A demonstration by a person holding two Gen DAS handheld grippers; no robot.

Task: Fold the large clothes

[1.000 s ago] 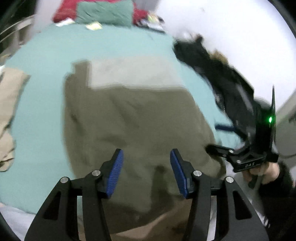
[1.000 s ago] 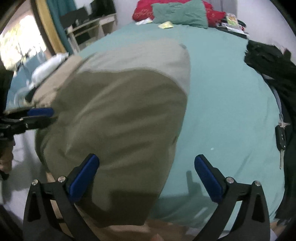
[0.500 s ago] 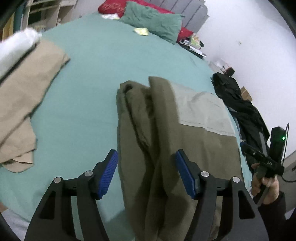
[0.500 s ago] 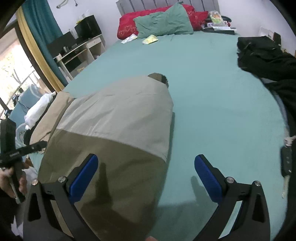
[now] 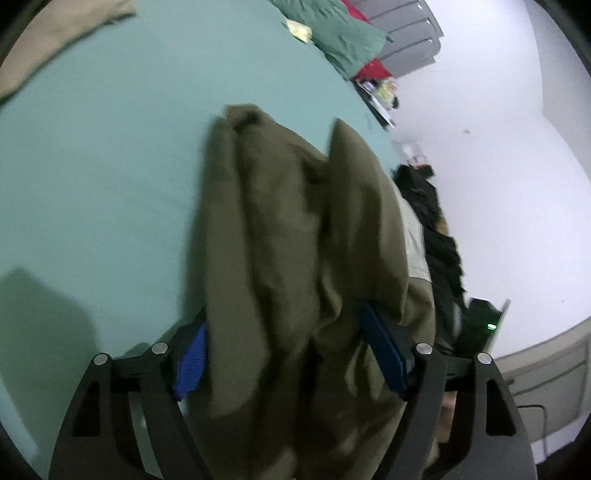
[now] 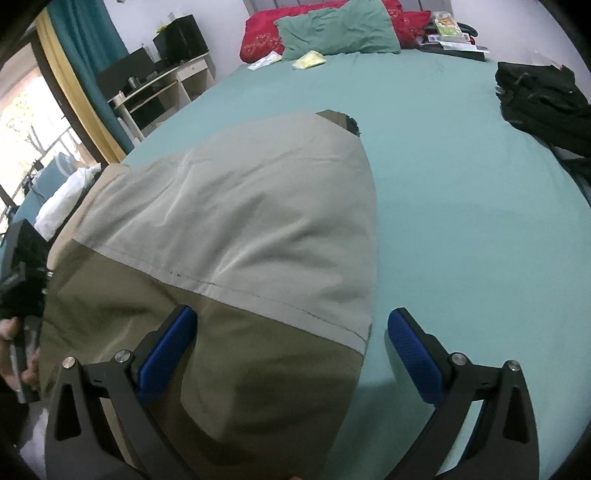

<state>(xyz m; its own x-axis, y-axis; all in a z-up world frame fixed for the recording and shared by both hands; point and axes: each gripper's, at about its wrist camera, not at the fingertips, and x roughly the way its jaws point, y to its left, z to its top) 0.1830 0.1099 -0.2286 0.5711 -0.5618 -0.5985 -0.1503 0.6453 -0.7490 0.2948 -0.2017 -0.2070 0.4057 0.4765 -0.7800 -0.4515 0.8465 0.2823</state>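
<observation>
An olive garment (image 5: 295, 240) with a pale grey panel (image 6: 240, 221) lies folded lengthwise on the teal bed (image 5: 92, 147). In the left wrist view the bunched near end of the garment lies between the blue pads of my left gripper (image 5: 291, 350), whose jaws stand open around it. My right gripper (image 6: 291, 350) is open above the garment's near right edge; its left pad (image 6: 166, 350) is over the olive cloth and its right pad (image 6: 417, 362) over the bare sheet (image 6: 461, 221).
A black garment (image 6: 543, 96) lies at the bed's right edge. Green and red pillows (image 6: 332, 29) are at the headboard. A beige garment (image 5: 55, 40) lies at the far left. A desk (image 6: 159, 88) stands left of the bed.
My left gripper has dropped and moved forward, so the garment's bunched end now sits between its open jaws. My right gripper has come closer over the garment's near right edge.
</observation>
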